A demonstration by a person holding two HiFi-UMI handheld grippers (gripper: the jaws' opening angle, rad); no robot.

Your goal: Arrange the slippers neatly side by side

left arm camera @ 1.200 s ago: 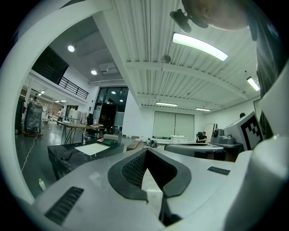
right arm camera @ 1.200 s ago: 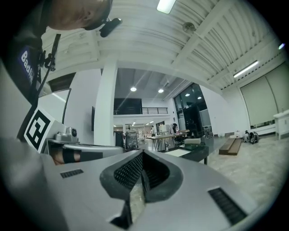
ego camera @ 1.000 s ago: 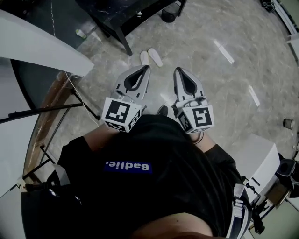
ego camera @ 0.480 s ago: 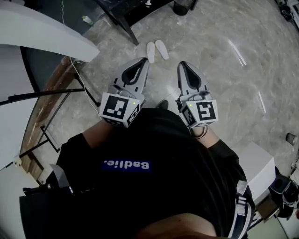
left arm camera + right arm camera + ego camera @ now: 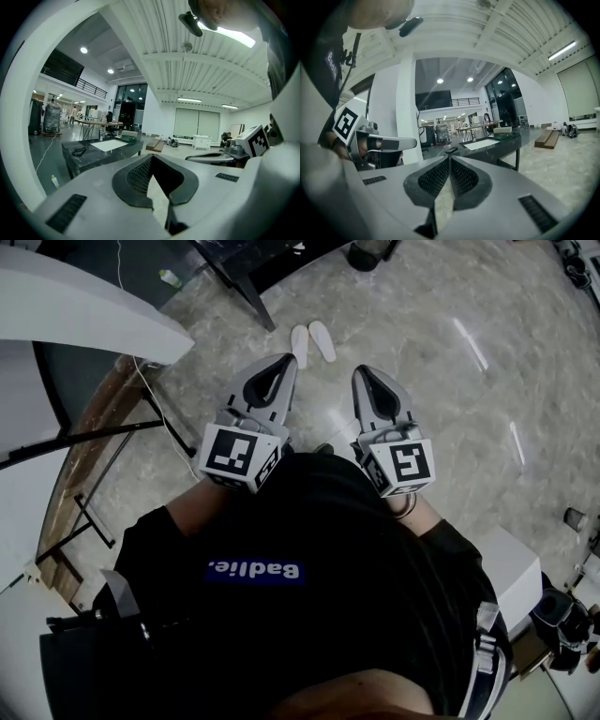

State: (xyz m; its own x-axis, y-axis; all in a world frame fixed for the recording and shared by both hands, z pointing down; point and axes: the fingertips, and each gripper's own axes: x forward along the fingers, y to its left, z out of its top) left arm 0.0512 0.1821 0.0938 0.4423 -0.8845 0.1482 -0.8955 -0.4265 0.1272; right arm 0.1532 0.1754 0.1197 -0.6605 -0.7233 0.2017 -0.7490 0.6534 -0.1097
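Note:
Two white slippers, one (image 5: 300, 344) and the other (image 5: 322, 339), lie on the marble floor close together, their toes a little splayed, in front of a dark table. Both grippers are held out from the person's body, well above the floor and short of the slippers. The left gripper (image 5: 289, 360) is shut with nothing in it, its tips meeting (image 5: 152, 157). To its right, the right gripper (image 5: 360, 369) is also shut and empty (image 5: 450, 158). Neither gripper view shows the slippers. Each shows the other gripper alongside.
A dark table (image 5: 253, 268) stands just beyond the slippers, with a small bottle (image 5: 169, 278) on the floor to its left. A white curved counter (image 5: 84, 315) and a black stand (image 5: 94, 437) lie to the left. A white box (image 5: 511, 568) sits at the lower right.
The head view has shifted a little, so the slippers sit higher in the picture. Both grippers stay shut and side by side; the slippers have not moved on the floor.

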